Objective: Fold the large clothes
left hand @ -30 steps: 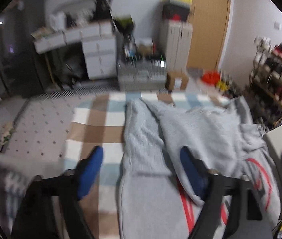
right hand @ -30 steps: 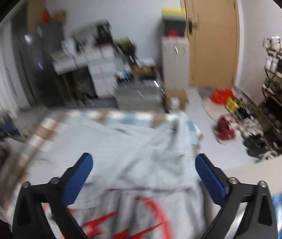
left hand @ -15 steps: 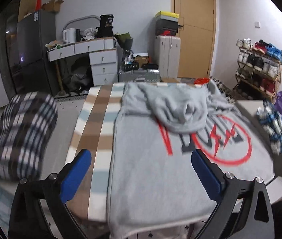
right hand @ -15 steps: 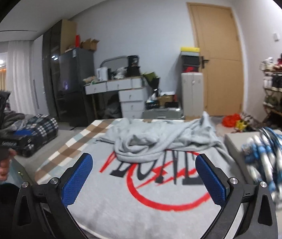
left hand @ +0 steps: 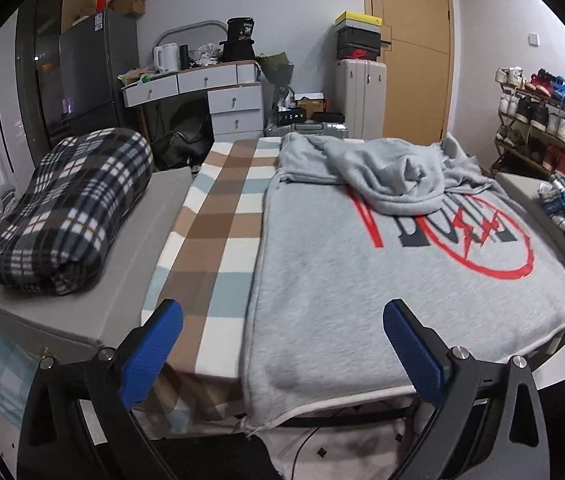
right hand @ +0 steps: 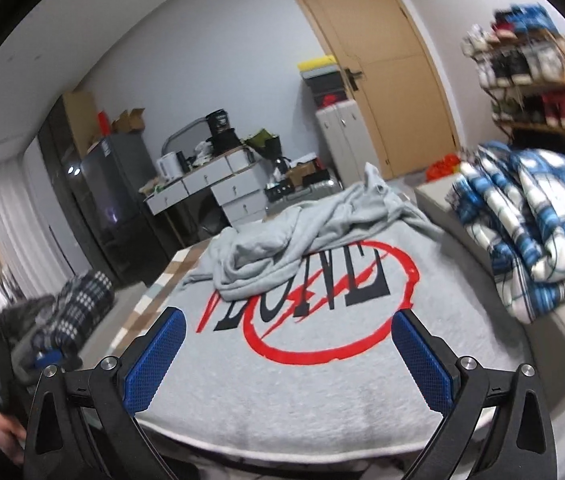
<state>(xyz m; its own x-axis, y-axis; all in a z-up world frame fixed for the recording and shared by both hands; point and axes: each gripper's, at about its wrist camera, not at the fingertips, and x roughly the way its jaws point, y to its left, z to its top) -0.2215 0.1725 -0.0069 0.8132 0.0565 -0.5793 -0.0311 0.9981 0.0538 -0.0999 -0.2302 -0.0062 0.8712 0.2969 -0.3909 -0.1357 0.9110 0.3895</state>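
- Here the grey sweatshirt (left hand: pixel 382 280) lies printed side up on the tabletop (left hand: pixel 134 248), over the checked blanket (left hand: pixel 218 216), so its body is smoothed flat and its near hem hangs over the edge closest to the cameras, handy for a grab.
- Its sleeves and hood (left hand: pixel 398 176) are heaped on the far part of the sweatshirt, beyond the red circle print (right hand: pixel 322 312); by my reading they are gathered inward as an early fold, with the body still to be doubled over.
- The left tongs (left hand: pixel 278 352) stand wide apart, nothing between them, poised over the sweatshirt's near left hem.
- The right tongs (right hand: pixel 286 360) are likewise spread and empty, above the near hem below the print.
- A dark plaid bundle (left hand: pixel 66 208) sits left of the sweatshirt and a blue plaid pile (right hand: pixel 534 232) right of it, likely waiting or finished clothes.
- Which sleeve lies where in the heap cannot be told.
- The right view is tilted and blurred at its edges; a hand (right hand: pixel 6 436) at its lower left is cut off, and the print's lettering is partly covered.
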